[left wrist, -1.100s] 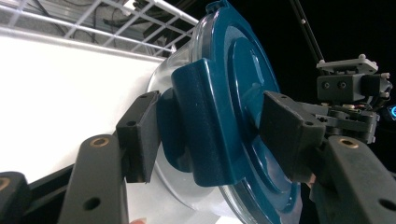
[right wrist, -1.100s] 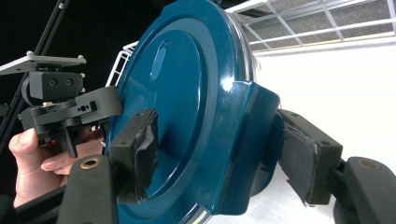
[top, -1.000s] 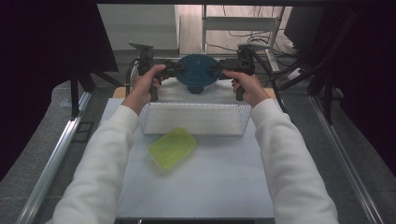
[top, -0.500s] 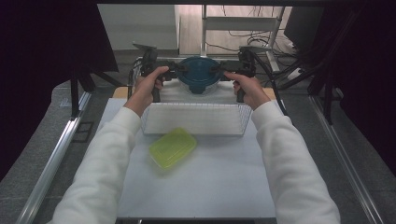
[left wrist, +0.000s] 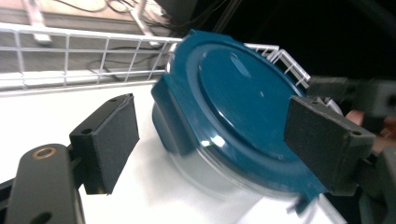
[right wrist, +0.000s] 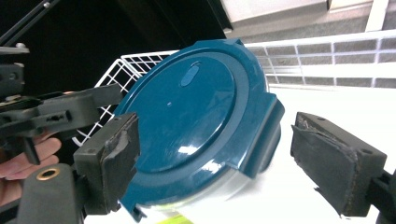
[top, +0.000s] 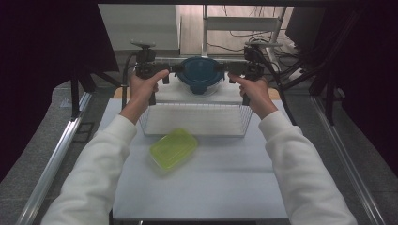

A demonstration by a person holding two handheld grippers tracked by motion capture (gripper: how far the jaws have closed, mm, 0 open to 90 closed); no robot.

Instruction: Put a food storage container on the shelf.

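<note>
The round clear container with the dark blue clip lid (top: 201, 75) sits in the white wire basket (top: 195, 119) at the far end of the pale surface (top: 211, 187). Left claw (top: 170, 70) spread, jaws just opening, pads off the lid; right claw (top: 231, 69) likewise. Nearer, a lime-green lidded box (top: 172, 148) lies outside the basket.

Table (top: 225, 192): basket (top: 197, 119), green container (top: 173, 148).

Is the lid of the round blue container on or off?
On. The blue lid covers the clear round container, and its side flaps are folded down over the rim.
</note>
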